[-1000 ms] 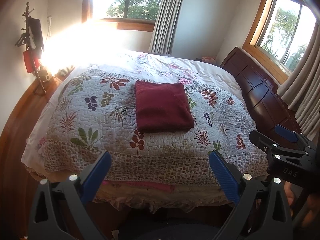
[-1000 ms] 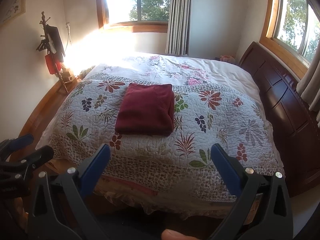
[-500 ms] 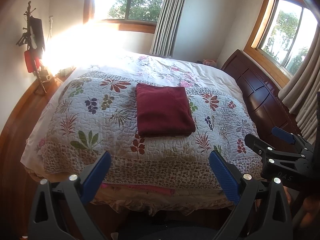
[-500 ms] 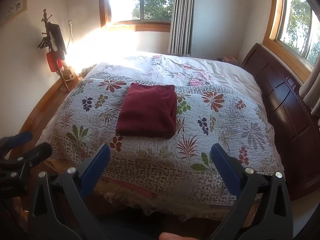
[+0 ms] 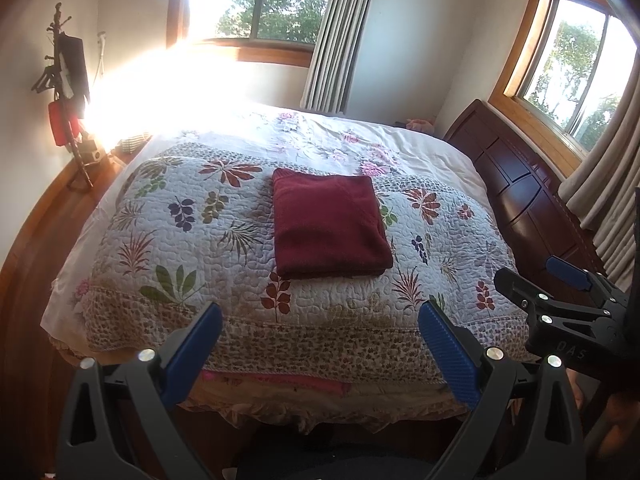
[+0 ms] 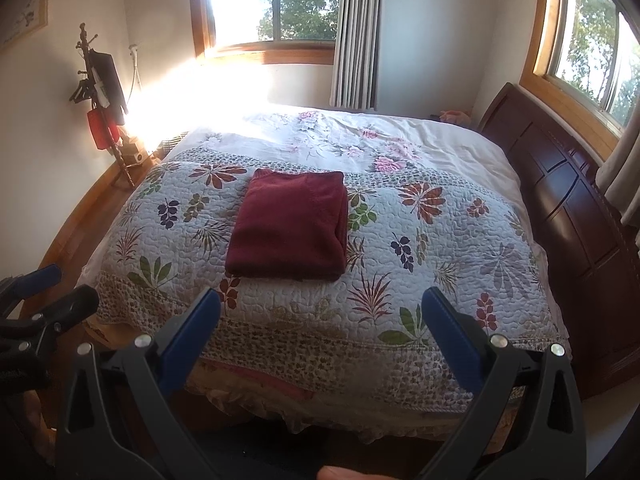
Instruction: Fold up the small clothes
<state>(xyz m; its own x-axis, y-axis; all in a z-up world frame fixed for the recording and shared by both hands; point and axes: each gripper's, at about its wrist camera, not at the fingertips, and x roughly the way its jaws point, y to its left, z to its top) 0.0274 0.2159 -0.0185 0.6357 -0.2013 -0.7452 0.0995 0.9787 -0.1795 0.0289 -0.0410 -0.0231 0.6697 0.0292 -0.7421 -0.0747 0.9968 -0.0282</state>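
So I've got the dark red garment (image 5: 330, 222) folded into a neat rectangle, lying flat mid-quilt (image 5: 192, 248) on the bed, well away from both claws. My left gripper (image 5: 320, 344) and right gripper (image 6: 320, 336) hang off the near edge, jaws spread wide, holding nothing. 2 windows, sun glare far left.
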